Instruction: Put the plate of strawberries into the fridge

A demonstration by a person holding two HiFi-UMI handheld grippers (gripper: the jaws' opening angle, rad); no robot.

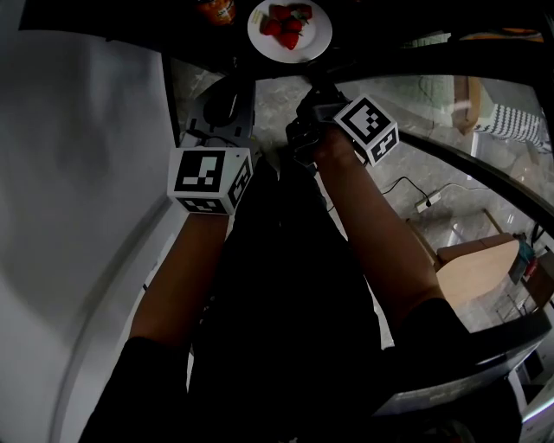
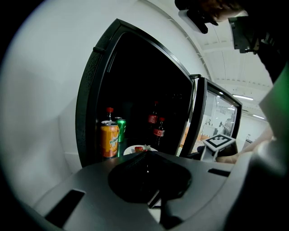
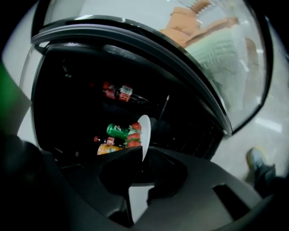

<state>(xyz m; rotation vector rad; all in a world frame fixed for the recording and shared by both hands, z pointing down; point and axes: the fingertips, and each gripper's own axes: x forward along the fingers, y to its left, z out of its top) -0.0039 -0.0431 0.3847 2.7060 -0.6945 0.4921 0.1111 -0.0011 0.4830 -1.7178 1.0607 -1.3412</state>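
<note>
A white plate [image 1: 313, 41] with several red strawberries [image 1: 286, 26] sits level inside the dark open fridge [image 2: 92, 90], at the top of the head view. In the right gripper view the plate [image 3: 145, 131] shows edge-on, its near rim running in between the jaws. My right gripper [image 1: 313, 85] [image 3: 141, 155] is rolled on its side and shut on that rim. My left gripper [image 1: 227, 104] [image 2: 146, 157] hangs left of the plate, in front of the fridge opening, shut and empty. The plate [image 2: 133, 150] peeks over its jaws.
An orange can [image 2: 109, 140], a green can [image 2: 121, 130] and cola bottles [image 2: 158, 126] stand in the fridge left of and behind the plate. The glass door [image 2: 216, 117] stands open at the right. A power strip [image 1: 424, 204] lies on the floor.
</note>
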